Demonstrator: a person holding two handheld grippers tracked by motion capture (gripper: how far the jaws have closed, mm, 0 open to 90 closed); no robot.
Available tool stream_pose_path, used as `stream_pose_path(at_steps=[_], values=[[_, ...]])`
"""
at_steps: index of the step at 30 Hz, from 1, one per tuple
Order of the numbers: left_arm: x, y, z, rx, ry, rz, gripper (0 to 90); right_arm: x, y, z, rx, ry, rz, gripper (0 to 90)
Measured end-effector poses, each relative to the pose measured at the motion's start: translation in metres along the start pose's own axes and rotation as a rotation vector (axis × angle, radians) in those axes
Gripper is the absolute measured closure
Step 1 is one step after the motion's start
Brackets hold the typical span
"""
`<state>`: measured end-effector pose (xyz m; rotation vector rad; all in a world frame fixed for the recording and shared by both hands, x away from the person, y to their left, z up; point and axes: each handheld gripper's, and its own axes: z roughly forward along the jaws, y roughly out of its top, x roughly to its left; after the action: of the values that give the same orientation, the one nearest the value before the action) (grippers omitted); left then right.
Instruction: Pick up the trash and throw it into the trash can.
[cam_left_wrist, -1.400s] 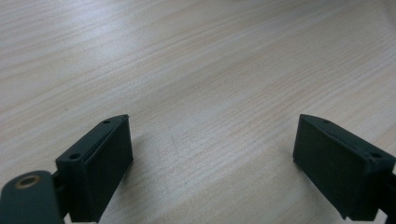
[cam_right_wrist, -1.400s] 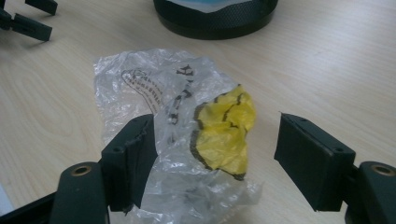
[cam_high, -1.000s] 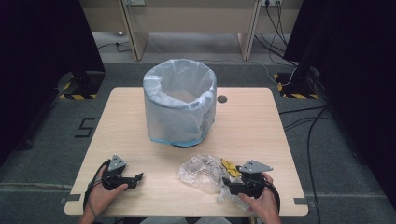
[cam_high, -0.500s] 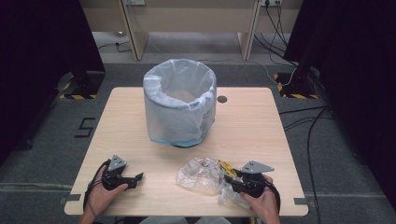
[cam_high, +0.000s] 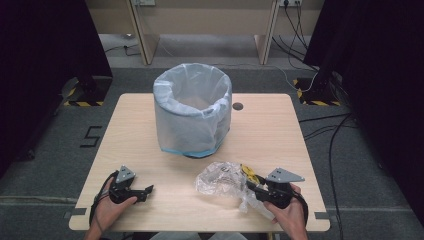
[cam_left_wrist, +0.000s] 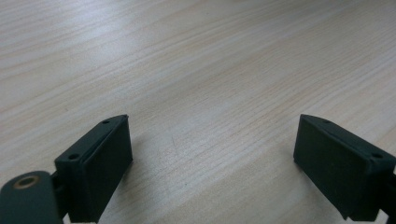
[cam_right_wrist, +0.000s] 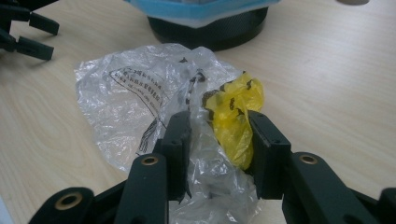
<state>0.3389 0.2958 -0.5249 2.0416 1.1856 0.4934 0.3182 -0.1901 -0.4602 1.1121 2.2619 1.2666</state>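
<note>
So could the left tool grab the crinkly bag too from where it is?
Probably yes. The left tool sits open on bare table, and nothing lies between it and the bag. The right tool has just closed on the bag's other end.

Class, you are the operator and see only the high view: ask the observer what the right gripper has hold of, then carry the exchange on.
Operator: What is between the right gripper's jaws?
Observer: The right gripper has just been closing; its pads press on the crumpled clear plastic bag and a yellow scrap bunched in it.
Operator: Is there print on the bag?
Observer: Yes, black print on the clear film and black marks on the yellow part; too small to read.
Operator: And the left gripper?
Observer: The left gripper stands wide open over bare table, nothing between its pads.
Operator: What is under the bin's liner?
Observer: The lined bin has a black round base, and the liner's hem is blue.
</note>
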Motion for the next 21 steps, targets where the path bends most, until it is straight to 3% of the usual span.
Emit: stream_pose_path(at_steps=[7, 14, 18, 21], values=[[0.000, 0.000, 0.000, 0.001, 0.000, 0.000, 10.4, -0.009, 0.017, -0.014, -0.042, -0.030, -0.020, 63.7], [0.000, 0.000, 0.000, 0.001, 0.000, 0.000, 10.4, -0.022, 0.031, -0.021, -0.050, -0.038, -0.019, 63.9], [0.000, 0.000, 0.000, 0.001, 0.000, 0.000, 10.4, -0.029, 0.044, -0.034, -0.056, -0.068, -0.033, 64.0], [0.000, 0.000, 0.000, 0.001, 0.000, 0.000, 10.4, -0.034, 0.050, -0.040, -0.070, -0.062, -0.029, 64.1]])
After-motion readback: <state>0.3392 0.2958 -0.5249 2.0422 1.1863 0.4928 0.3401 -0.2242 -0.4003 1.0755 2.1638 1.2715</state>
